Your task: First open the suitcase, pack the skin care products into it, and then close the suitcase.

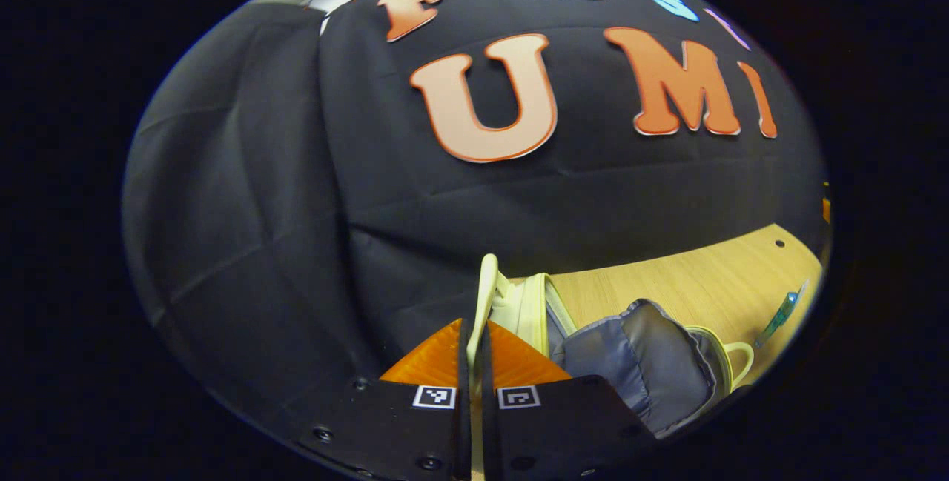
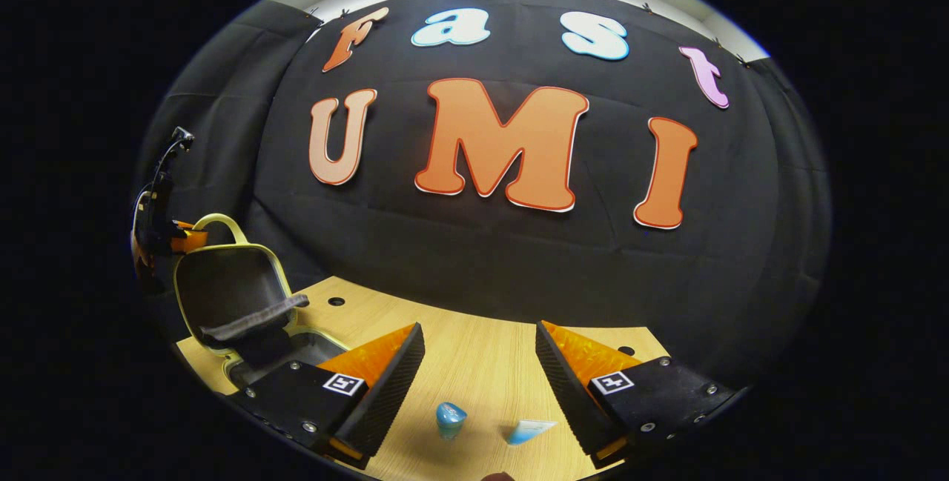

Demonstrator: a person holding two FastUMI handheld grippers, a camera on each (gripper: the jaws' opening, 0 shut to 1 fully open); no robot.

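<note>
I see the table (image 2: 482, 362) as pale wood-grain laminate, smooth with a soft sheen. The suitcase (image 2: 230, 284) lid looks lined with matt dark fabric, edged in smooth pale-yellow piping; from my left gripper view the lining (image 1: 637, 355) reads as grey woven cloth, creased and slightly silky. My right gripper (image 2: 478, 385) fingers (image 2: 385, 392) carry ribbed, matt, rubbery pads. The two small skin care products (image 2: 451, 418) look like glossy plastic. The booth wall (image 2: 482, 259) is matt cloth, wrinkled

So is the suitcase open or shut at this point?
Open: the suitcase lid stands raised off its base, the left gripper shut on the lid's handle.
</note>
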